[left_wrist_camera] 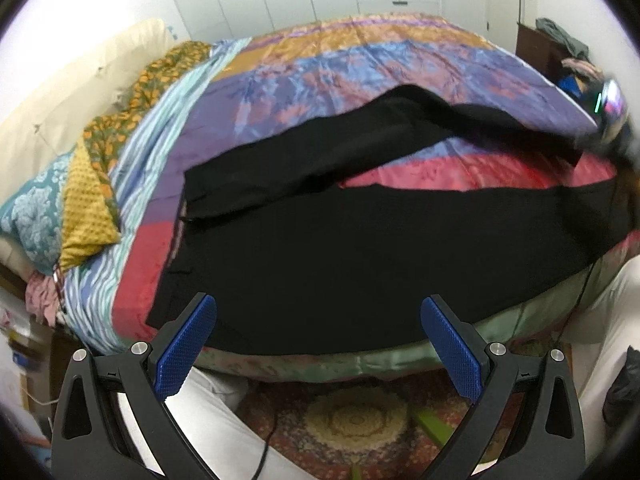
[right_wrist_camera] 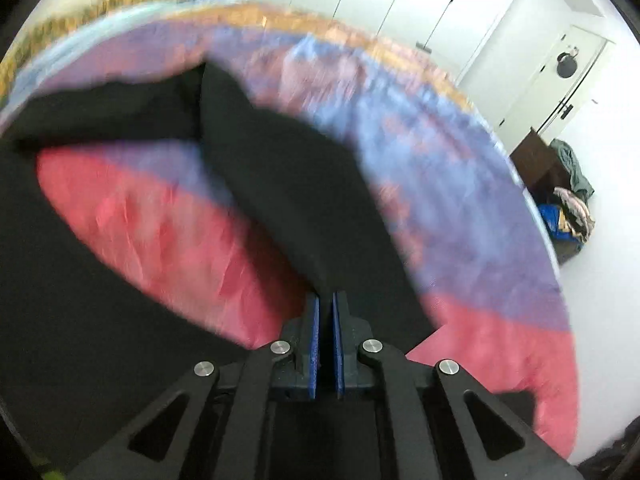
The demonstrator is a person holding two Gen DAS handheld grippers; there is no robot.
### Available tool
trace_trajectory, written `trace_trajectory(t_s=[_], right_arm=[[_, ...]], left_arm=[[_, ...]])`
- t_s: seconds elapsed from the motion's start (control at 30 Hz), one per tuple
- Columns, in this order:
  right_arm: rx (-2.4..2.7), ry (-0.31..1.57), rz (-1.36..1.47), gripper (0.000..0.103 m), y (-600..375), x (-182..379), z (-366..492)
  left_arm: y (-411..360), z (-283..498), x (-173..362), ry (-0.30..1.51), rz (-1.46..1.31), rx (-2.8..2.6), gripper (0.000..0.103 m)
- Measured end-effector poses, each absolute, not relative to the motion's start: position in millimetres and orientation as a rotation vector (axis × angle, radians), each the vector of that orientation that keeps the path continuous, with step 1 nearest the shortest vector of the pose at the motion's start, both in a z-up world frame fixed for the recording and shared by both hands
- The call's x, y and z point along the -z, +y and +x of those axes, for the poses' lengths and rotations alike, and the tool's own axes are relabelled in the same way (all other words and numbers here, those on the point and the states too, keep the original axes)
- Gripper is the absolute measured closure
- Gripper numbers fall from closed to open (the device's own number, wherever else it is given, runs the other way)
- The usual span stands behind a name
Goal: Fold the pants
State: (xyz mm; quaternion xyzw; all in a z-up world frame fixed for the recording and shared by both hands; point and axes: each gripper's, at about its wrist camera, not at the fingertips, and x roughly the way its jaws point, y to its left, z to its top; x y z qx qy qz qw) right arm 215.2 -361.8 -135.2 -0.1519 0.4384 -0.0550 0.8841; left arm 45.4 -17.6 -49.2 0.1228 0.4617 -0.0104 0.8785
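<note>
Two tongs, left [left_wrist_camera: 318, 344] agape, right [right_wrist_camera: 326, 300] pinching one pants [left_wrist_camera: 340, 248]

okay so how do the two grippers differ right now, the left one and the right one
The left gripper has its fingers spread wide; the right gripper has its fingers closed together. The left holds nothing, hovering near the bed's edge by the pants; the right is pinched on the end of the far pant leg. Both have blue textured pads on black frames.
</note>
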Motion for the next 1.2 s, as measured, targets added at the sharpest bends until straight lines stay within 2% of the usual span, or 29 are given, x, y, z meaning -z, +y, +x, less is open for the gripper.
trace_trajectory(t_s=[0.13,0.23,0.3,0.33,0.37,0.4,0.5,0.57,0.63,0.77,0.97,1.1,1.2], right_arm=[[0.179,0.819,-0.277,0.097,-415,52,255],[0.247,0.840,-0.251,0.097,-465,22,310],[0.316,0.867,-0.207,0.096,-501,24,350],[0.349,0.882,-0.184,0.087,-516,29,367],[0.389,0.919,-0.167,0.071,-532,39,385],[0.463,0.969,-0.157,0.063,-549,53,404],[0.545,0.956,-0.127,0.061,-564,68,412],[0.502,0.926,-0.068,0.053,-555,78,401],[0.393,0.935,-0.021,0.049,-531,92,393],[0.033,0.948,0.106,0.049,-445,120,388],[-0.632,1.026,0.284,0.048,-218,167,399],[-0.935,1.113,0.295,0.043,-81,197,396],[-0.985,1.203,0.208,0.042,-35,218,395]], left_arm=[[-33,57,58,0.984,0.289,0.052,0.001],[-43,67,62,0.993,0.306,0.068,0.001],[-48,73,66,1.003,0.308,0.079,0.001],[-49,75,67,1.006,0.308,0.080,0.001],[-49,78,69,1.013,0.307,0.080,0.001],[-49,80,71,1.021,0.304,0.077,0.001],[-43,84,76,1.038,0.286,0.058,0.001],[-35,89,83,1.066,0.258,0.048,0.001],[-30,95,93,1.101,0.224,0.046,0.001],[-32,98,102,1.129,0.199,0.052,0.001],[-31,100,99,1.113,0.204,0.013,0.001],[-10,108,99,1.126,0.138,-0.049,0.001],[5,113,102,1.153,0.090,-0.082,0.001]])
